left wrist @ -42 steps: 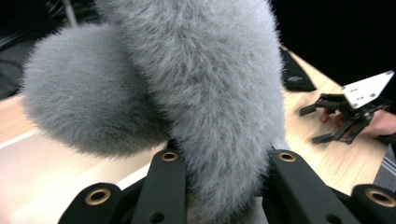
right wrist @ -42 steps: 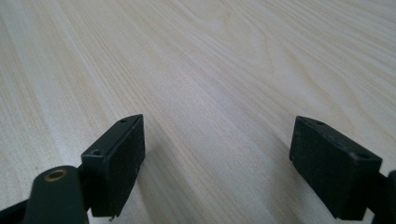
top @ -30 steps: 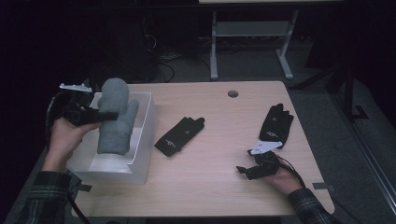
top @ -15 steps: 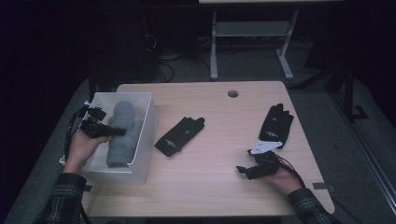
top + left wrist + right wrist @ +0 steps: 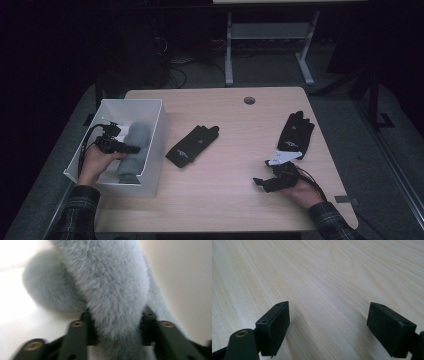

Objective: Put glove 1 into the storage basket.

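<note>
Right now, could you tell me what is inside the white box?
A grey furry glove lies in the box, gripped by the left tongs, whose hand reaches in too. The glove and hand cover part of the floor, so anything beneath is hidden.

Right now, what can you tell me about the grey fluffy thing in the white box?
The grey fluffy thing looks like a soft, pale grey furry mitten or similar plush piece, long and rounded, with a rounded lobe off one side in the left gripper view. It lies lengthwise inside the white box at the table's left, near the box's right wall. The left gripper is shut on it, jaws pressing into the fur on both sides.
</note>
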Available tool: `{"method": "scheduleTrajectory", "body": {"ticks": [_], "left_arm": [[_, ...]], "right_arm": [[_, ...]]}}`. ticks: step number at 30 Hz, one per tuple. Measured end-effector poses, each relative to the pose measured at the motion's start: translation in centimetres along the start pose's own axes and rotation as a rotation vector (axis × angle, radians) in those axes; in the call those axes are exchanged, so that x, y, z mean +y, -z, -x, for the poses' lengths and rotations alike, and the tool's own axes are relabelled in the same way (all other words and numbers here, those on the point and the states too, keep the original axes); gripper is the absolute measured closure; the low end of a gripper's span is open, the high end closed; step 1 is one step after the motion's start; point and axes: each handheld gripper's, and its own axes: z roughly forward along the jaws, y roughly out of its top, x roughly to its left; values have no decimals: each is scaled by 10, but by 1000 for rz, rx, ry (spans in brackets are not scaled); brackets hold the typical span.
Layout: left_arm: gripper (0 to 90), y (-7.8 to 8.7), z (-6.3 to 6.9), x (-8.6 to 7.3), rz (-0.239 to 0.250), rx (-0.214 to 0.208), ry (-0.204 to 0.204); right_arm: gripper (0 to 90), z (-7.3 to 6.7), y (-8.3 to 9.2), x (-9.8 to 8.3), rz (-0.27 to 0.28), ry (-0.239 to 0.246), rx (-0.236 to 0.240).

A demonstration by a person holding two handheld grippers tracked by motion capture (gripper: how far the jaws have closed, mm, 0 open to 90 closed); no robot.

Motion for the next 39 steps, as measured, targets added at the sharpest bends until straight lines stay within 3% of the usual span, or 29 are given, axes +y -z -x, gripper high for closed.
{"method": "scheduleTrajectory", "body": {"ticks": [5, 8, 11, 16, 24, 32, 33, 34, 36, 37, 38, 39], "left_arm": [[247, 7, 3, 5, 40, 29, 20], [201, 14, 10, 12, 49, 56, -13], [183, 23, 18, 19, 76, 71, -35], [182, 41, 32, 31, 123, 60, -88], [181, 69, 68, 50, 203, 40, -184], [182, 70, 112, 63, 246, 5, -265], [182, 70, 112, 63, 246, 5, -265], [182, 67, 123, 65, 249, -3, -293], [182, 66, 129, 66, 254, -10, -305], [182, 63, 141, 68, 259, -25, -327], [182, 63, 141, 68, 259, -25, -327], [182, 60, 151, 69, 262, -34, -349]], "right_arm": [[181, 0, 0, 0, 0, -2, -1], [181, 0, 0, 0, 0, -2, -1], [182, 0, 0, 0, 0, -2, -1], [181, 0, 0, 0, 0, -1, 0], [181, 0, 0, 0, 0, -1, -1], [181, 0, 0, 0, 0, -1, -1], [181, 0, 0, 0, 0, -1, -1], [180, 0, 0, 0, 0, -1, -1], [177, 0, 0, 0, -1, -1, -2], [176, 0, 0, 0, -1, -2, -1], [176, 0, 0, 0, -1, -2, -1], [170, 0, 0, 0, -2, -2, -2]]}}
